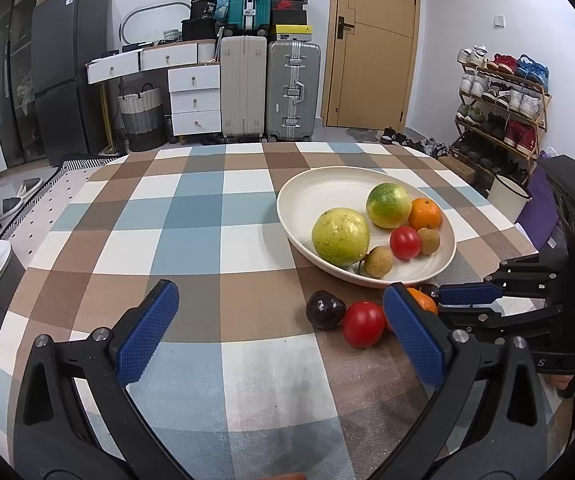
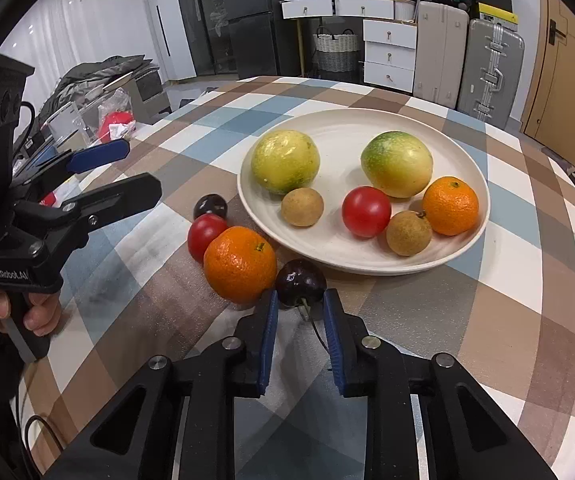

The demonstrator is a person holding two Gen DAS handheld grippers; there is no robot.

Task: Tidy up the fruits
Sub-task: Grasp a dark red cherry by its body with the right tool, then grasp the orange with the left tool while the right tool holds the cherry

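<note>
A cream plate (image 2: 339, 128) on the checked tablecloth holds two yellow-green fruits, a mandarin (image 2: 450, 206), a red tomato (image 2: 366, 211) and two brown longans. Beside its near rim lie a dark cherry (image 2: 210, 206), a red tomato (image 2: 205, 234) and a mandarin (image 2: 239, 264). My right gripper (image 2: 299, 298) is shut on a second dark cherry (image 2: 300, 280), which rests on the cloth with its stem trailing toward me. My left gripper (image 1: 281, 296) hangs open over bare cloth, left of the loose fruit (image 1: 363, 323). The left gripper's right finger partly hides the loose mandarin (image 1: 423, 300).
The table's far edge faces suitcases (image 1: 293, 92), white drawers (image 1: 193, 100) and a door. A shoe rack (image 1: 499, 108) stands at the right. A hand (image 2: 35, 312) grips the left tool's handle. Clutter and bags lie beyond the table's left side.
</note>
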